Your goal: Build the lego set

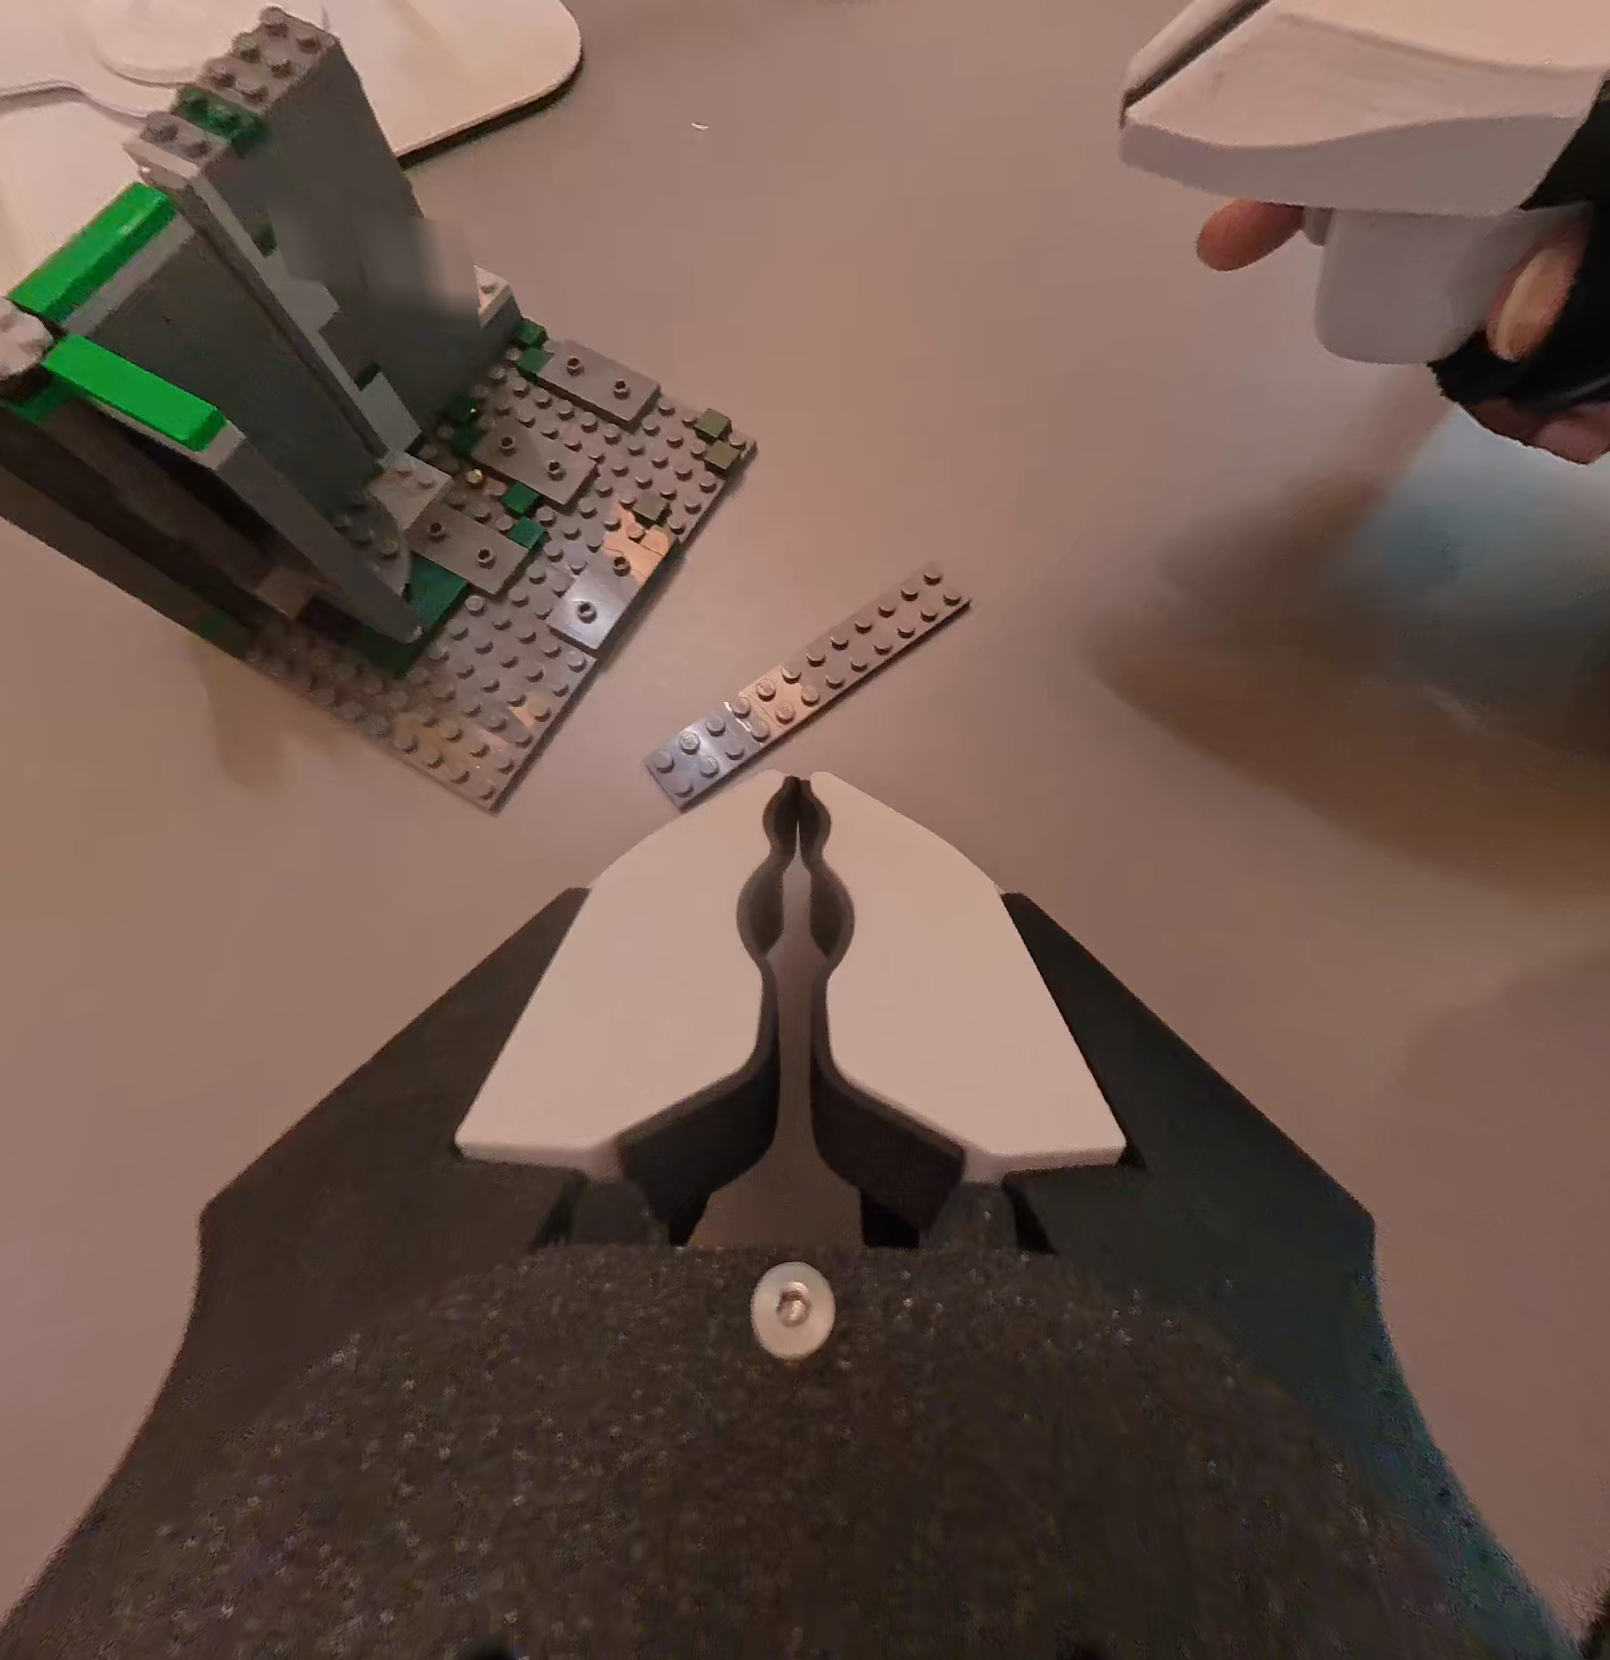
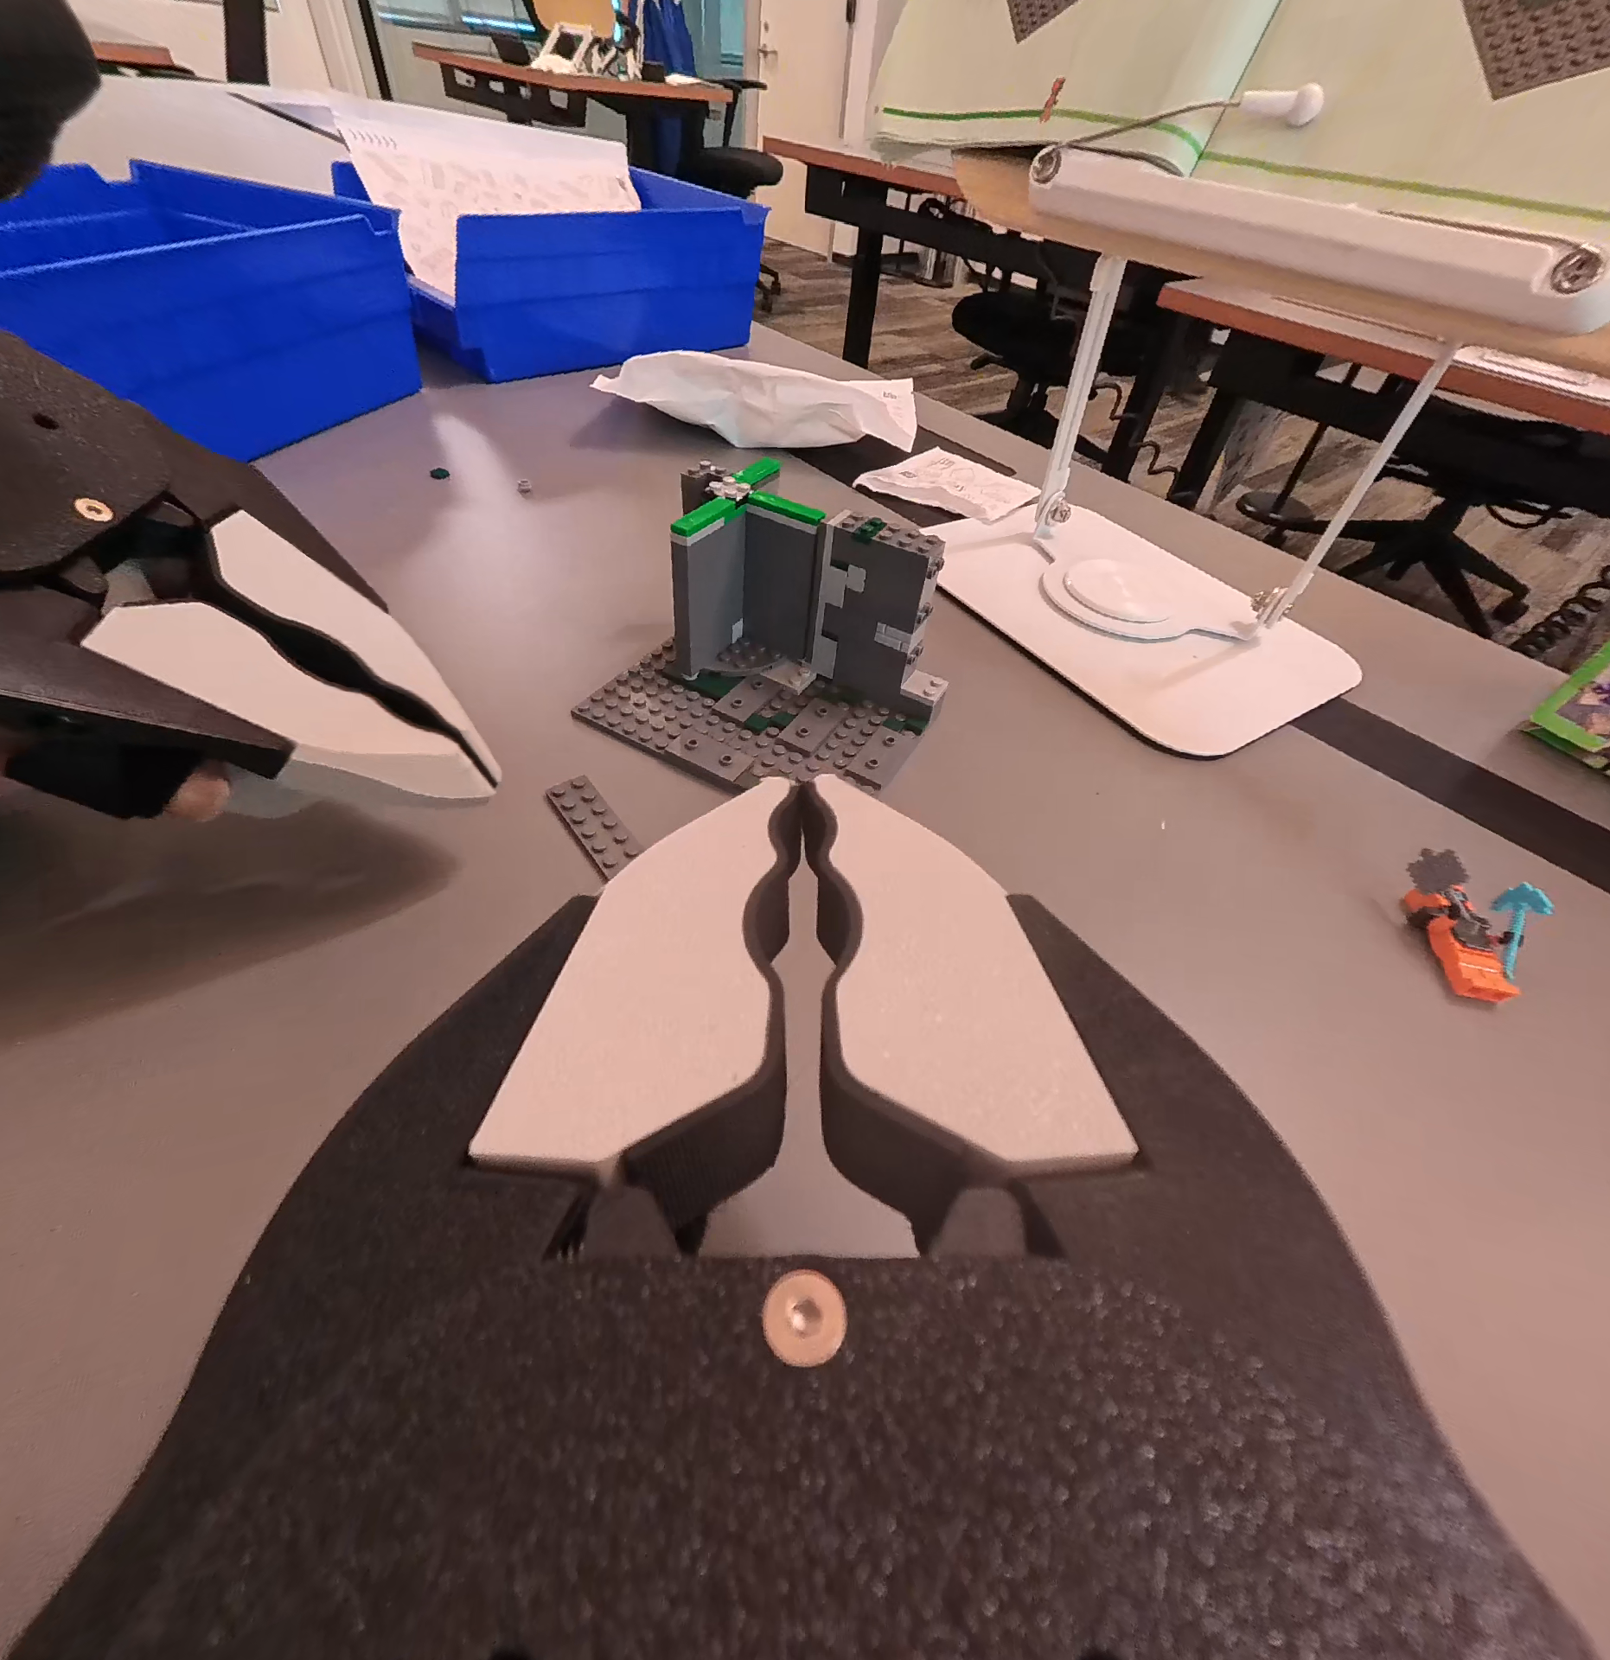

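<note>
A partly built grey lego model [image 1: 271, 359] with green tiles stands on a dark grey studded baseplate [image 1: 532, 665]; it also shows in the right wrist view [image 2: 801, 593]. A long dark grey plate [image 1: 810, 683] lies flat on the table beside it, also seen in the right wrist view [image 2: 595, 831]. My left gripper [image 1: 800, 783] is shut and empty, its tips just short of the plate's near end. My right gripper [image 2: 803, 786] is shut and empty, above the table in front of the model. The left gripper also shows at the left of the right wrist view [image 2: 487, 772].
Two blue bins [image 2: 199, 296] with paper sheets stand at the back left. A white lamp base [image 2: 1143, 647] sits right of the model. An orange minifigure with a blue pickaxe [image 2: 1466, 934] lies at the right. Crumpled white bags [image 2: 765, 404] lie behind the model. There is about 12 cm between the tips of the two grippers.
</note>
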